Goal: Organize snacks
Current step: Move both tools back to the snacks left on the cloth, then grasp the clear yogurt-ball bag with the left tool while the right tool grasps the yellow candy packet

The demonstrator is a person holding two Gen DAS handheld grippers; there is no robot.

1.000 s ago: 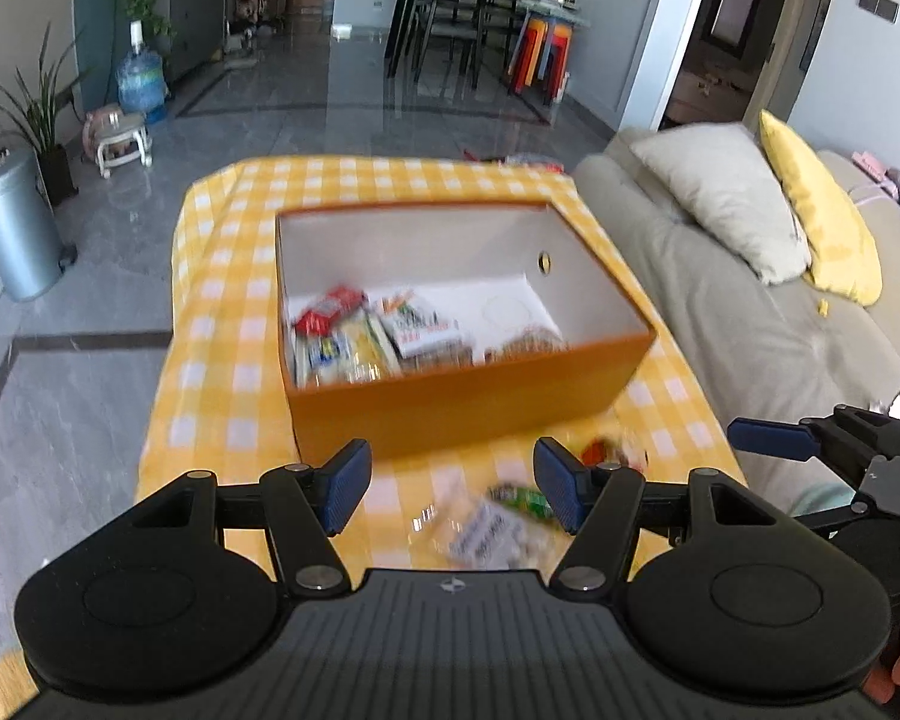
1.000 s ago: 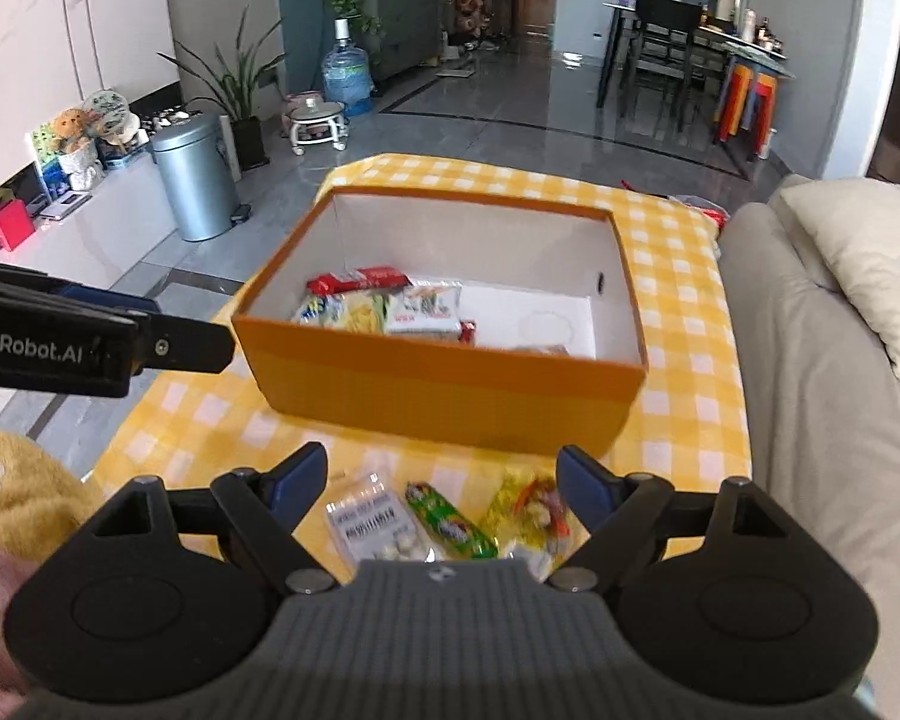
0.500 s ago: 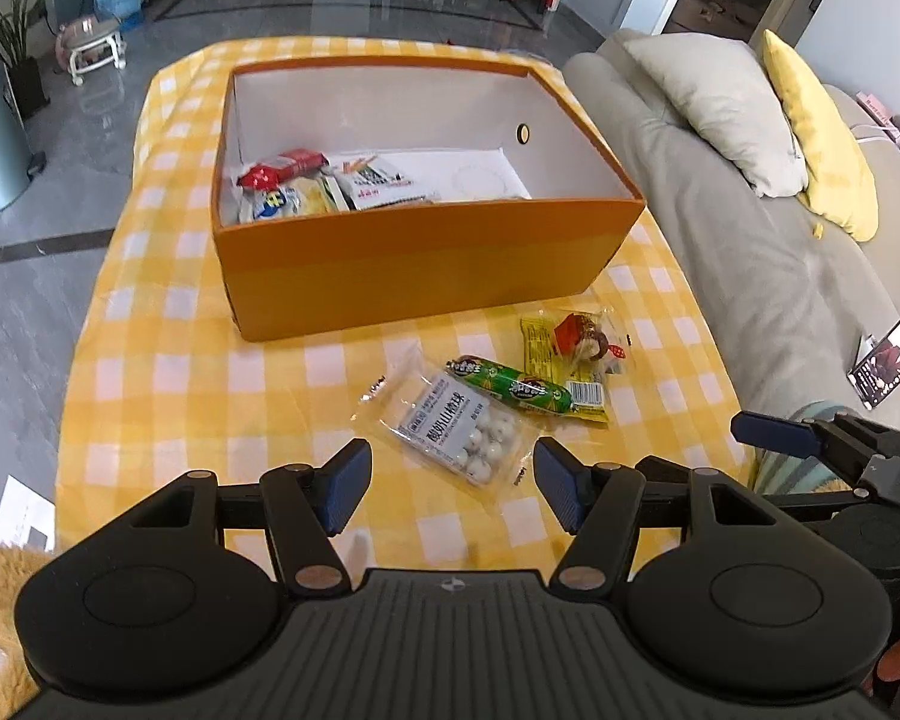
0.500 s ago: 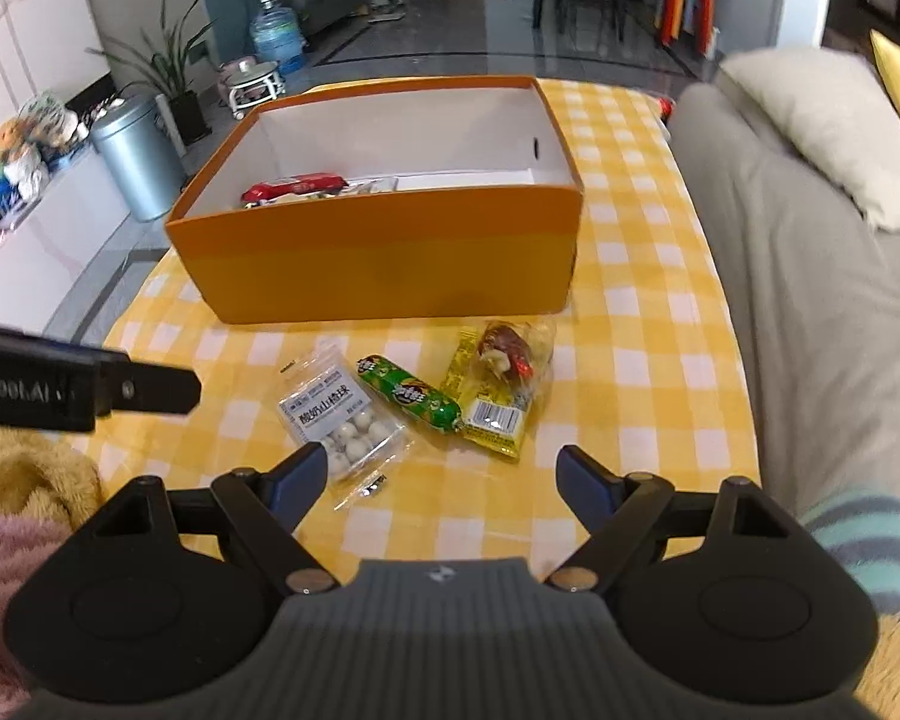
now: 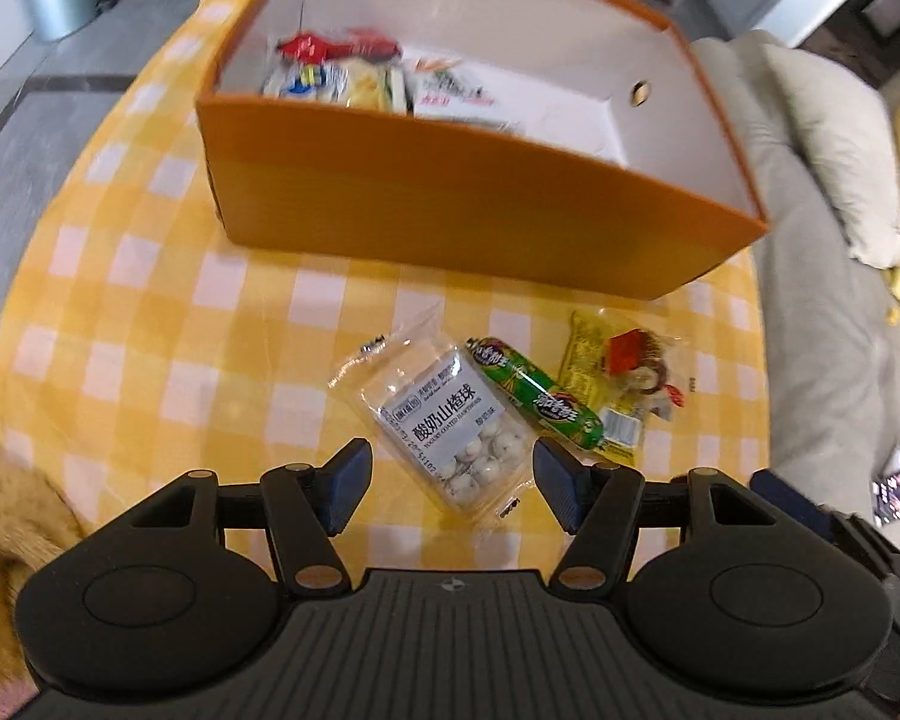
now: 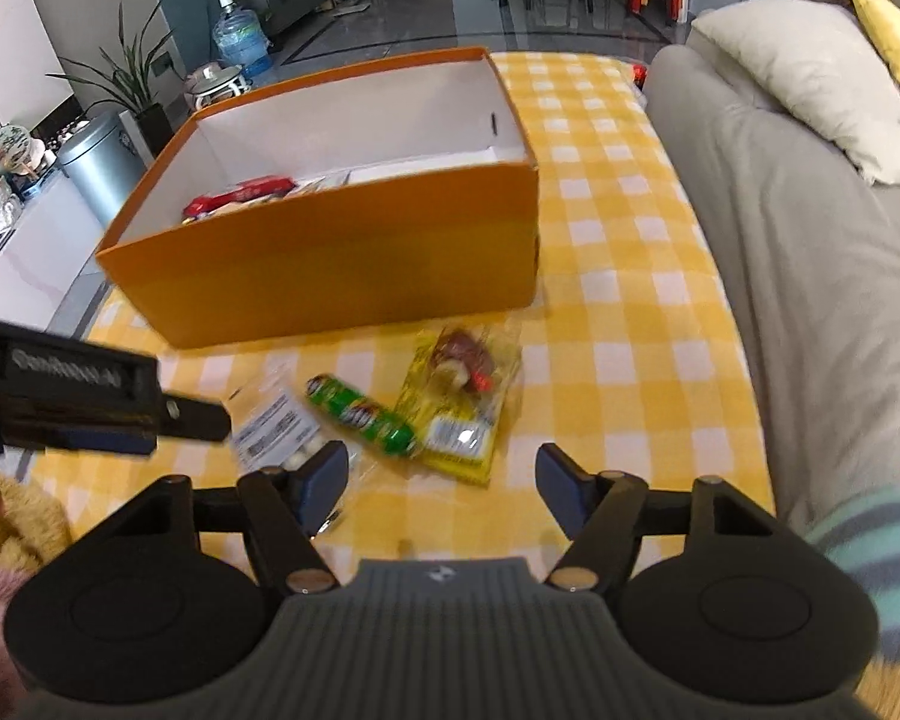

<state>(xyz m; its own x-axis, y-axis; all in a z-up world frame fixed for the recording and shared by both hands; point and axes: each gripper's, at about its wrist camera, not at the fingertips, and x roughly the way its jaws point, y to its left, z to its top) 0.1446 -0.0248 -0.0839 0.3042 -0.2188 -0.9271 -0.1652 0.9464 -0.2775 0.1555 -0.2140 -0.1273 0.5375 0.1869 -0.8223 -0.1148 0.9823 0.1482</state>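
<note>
An orange box [image 5: 450, 222] [image 6: 354, 264] with several snack packets inside stands on the yellow checked tablecloth [image 5: 150, 312]. Three loose snacks lie in front of it: a clear bag of white yogurt balls [image 5: 450, 426] [image 6: 276, 426], a green sausage stick [image 5: 534, 390] [image 6: 360, 414] and a yellow packet [image 5: 618, 378] [image 6: 462, 402]. My left gripper [image 5: 453, 483] is open and empty, just above the bag of white balls. My right gripper [image 6: 444, 480] is open and empty, near the yellow packet. The left gripper also shows in the right wrist view [image 6: 90, 402].
A grey sofa [image 6: 810, 300] with pillows runs along the table's right edge. A fuzzy yellow cushion [image 5: 6, 528] lies at the near left. A metal bin [image 6: 102, 168], plants and a water bottle stand on the floor to the left.
Both grippers have moved forward and down toward the loose snacks. The left one now sits over the bag of white balls. Both stay open.
</note>
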